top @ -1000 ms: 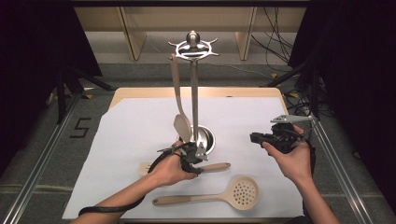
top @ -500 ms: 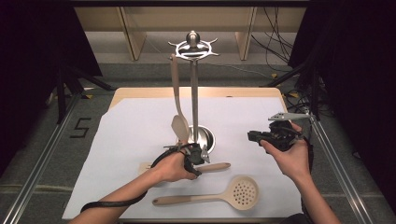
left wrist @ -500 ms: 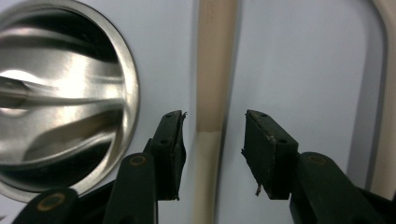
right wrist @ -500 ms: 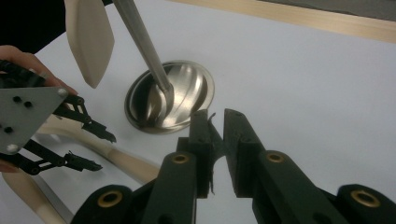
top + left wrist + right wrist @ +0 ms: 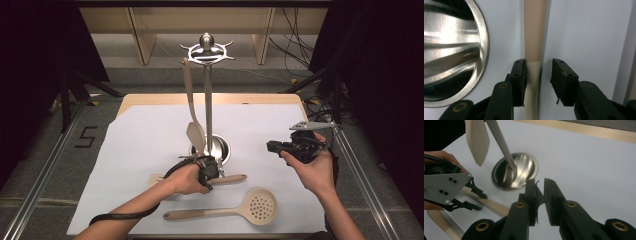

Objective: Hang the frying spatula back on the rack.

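- Handle of a pale wooden utensil (image 5: pixel 534 37) runs between the jaws of the left gripper (image 5: pixel 538 81); one jaw touches its side, the other stands just off it, so the jaws are open around it, not clamped
- In the high view that utensil (image 5: pixel 232 178) lies flat on the white sheet (image 5: pixel 140 145), just in front of the steel stand's round base (image 5: pixel 220 148)
- Right gripper (image 5: pixel 272 147) hangs above the sheet's right part, well apart from the utensil; its jaws are nearly together with only a thin gap and hold nothing
- Slotted spoon (image 5: pixel 250 207) lies nearer the table's front edge; a spatula (image 5: pixel 192 112) hangs from the stand
- Compared with a second ago, the left gripper has come slightly lower toward the handle; the right has barely shifted
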The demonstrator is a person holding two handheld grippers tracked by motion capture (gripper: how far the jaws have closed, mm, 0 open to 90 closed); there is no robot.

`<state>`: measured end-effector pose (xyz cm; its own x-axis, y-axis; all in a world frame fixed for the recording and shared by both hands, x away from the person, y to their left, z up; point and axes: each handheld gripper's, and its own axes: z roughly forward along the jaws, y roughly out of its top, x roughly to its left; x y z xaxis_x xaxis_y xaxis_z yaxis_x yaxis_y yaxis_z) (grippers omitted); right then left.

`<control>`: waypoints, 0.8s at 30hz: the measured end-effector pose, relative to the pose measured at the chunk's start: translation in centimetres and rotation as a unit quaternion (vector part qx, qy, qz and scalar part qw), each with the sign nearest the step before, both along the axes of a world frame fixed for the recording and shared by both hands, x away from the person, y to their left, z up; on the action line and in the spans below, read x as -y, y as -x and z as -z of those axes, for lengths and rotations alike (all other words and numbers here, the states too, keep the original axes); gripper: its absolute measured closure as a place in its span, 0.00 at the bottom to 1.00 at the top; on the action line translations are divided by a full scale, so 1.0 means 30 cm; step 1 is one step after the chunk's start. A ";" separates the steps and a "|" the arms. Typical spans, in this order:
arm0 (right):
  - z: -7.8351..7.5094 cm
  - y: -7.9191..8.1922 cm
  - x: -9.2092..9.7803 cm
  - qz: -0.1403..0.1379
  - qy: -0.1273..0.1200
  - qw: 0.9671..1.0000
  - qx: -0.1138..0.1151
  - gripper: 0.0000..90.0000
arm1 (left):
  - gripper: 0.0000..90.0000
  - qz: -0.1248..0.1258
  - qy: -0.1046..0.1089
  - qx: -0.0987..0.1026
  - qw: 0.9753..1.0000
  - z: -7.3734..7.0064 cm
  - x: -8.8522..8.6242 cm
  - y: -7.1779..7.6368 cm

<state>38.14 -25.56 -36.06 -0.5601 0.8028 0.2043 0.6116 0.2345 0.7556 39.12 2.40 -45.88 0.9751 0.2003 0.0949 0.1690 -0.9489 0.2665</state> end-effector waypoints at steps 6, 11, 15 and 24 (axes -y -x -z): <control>0.004 -0.006 0.000 -0.007 0.005 1.000 0.007 0.91 | 0.80 0.006 -0.015 0.001 1.000 -0.003 0.011 0.002; 0.003 -0.006 0.003 -0.010 0.004 1.000 0.006 0.91 | 0.83 0.007 -0.037 0.013 0.999 -0.003 0.030 0.011; 0.005 -0.002 -0.005 -0.005 -0.013 1.000 -0.008 0.91 | 0.84 0.009 -0.041 0.024 0.999 -0.002 0.034 0.020; 0.007 -0.004 -0.004 -0.003 -0.010 1.000 -0.002 0.91 | 0.84 0.008 -0.030 0.025 0.999 0.000 0.023 0.023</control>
